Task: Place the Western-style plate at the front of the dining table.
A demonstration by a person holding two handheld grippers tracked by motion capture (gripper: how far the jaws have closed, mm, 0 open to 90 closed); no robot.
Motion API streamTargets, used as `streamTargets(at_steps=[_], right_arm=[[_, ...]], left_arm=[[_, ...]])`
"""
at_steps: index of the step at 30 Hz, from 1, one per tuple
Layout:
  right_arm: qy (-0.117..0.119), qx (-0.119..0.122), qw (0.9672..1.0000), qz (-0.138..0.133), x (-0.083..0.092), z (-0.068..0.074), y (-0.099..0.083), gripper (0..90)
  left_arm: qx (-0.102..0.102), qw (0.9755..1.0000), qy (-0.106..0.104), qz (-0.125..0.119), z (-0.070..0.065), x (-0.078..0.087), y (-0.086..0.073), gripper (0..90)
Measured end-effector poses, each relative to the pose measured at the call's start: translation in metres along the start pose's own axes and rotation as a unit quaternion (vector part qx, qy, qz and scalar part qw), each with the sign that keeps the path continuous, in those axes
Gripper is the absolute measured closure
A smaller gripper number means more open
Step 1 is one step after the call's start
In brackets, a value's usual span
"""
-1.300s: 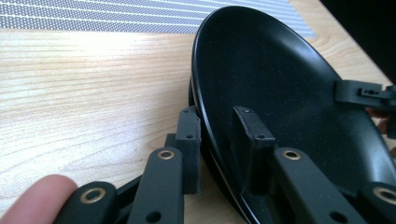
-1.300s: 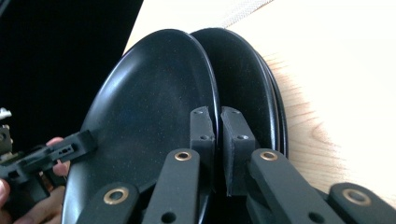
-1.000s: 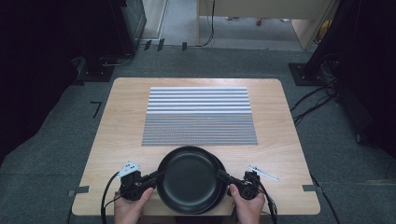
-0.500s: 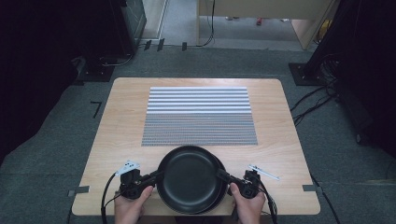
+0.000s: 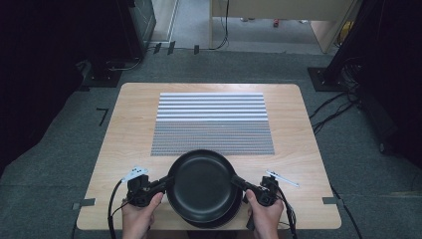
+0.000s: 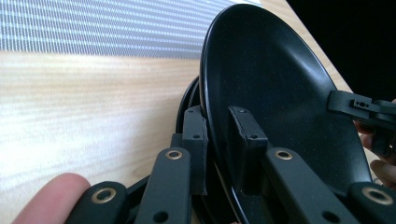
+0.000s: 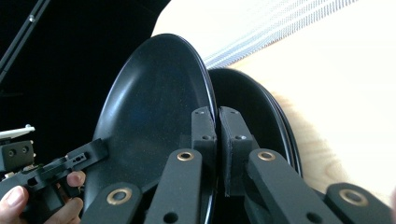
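A black plate (image 5: 201, 181) is held level between both grippers above the table's near edge. My left gripper (image 5: 165, 183) is shut on its left rim and my right gripper (image 5: 238, 182) on its right rim. In the left gripper view the pads (image 6: 243, 135) clamp the rim of the plate (image 6: 280, 93), with another black plate (image 6: 188, 100) just beneath. In the right gripper view the jaws of my right gripper (image 7: 218, 119) pinch the plate (image 7: 154, 107) over the lower black plate (image 7: 254, 107). A sliver of that lower plate (image 5: 221, 222) peeks out below.
A grey and white striped placemat (image 5: 213, 123) lies in the middle of the wooden table (image 5: 132, 124), just beyond the plates. Dark equipment stands (image 5: 114, 30) and cables (image 5: 338, 107) sit on the carpet around the table.
The held plate and both hands sit slightly higher in the high view than a second ago; both grips are unchanged.
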State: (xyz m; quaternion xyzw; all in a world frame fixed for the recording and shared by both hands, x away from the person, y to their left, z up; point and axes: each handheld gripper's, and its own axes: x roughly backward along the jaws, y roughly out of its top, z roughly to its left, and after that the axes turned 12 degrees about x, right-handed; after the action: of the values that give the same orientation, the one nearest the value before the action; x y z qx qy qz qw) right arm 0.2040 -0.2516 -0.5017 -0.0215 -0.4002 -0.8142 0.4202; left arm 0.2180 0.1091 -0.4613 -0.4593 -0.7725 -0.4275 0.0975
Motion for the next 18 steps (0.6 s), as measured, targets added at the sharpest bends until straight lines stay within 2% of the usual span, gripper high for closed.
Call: streamTargets(at_steps=[5,8,18], right_arm=[[-0.002,0.004,1.0,0.001,-0.001,0.003,0.01,86.4],[-0.007,0.018,0.9998,-0.002,-0.002,0.007,0.023,86.4],[-0.007,0.027,0.9996,-0.004,-0.01,0.01,0.052,86.4]], left_arm=[[0.0,1.0,-0.004,-0.002,-0.002,-0.002,0.01,78.5],[0.003,1.0,-0.009,-0.002,-0.004,-0.005,0.019,78.5],[0.002,0.9999,-0.012,-0.008,-0.007,-0.011,0.043,78.7]])
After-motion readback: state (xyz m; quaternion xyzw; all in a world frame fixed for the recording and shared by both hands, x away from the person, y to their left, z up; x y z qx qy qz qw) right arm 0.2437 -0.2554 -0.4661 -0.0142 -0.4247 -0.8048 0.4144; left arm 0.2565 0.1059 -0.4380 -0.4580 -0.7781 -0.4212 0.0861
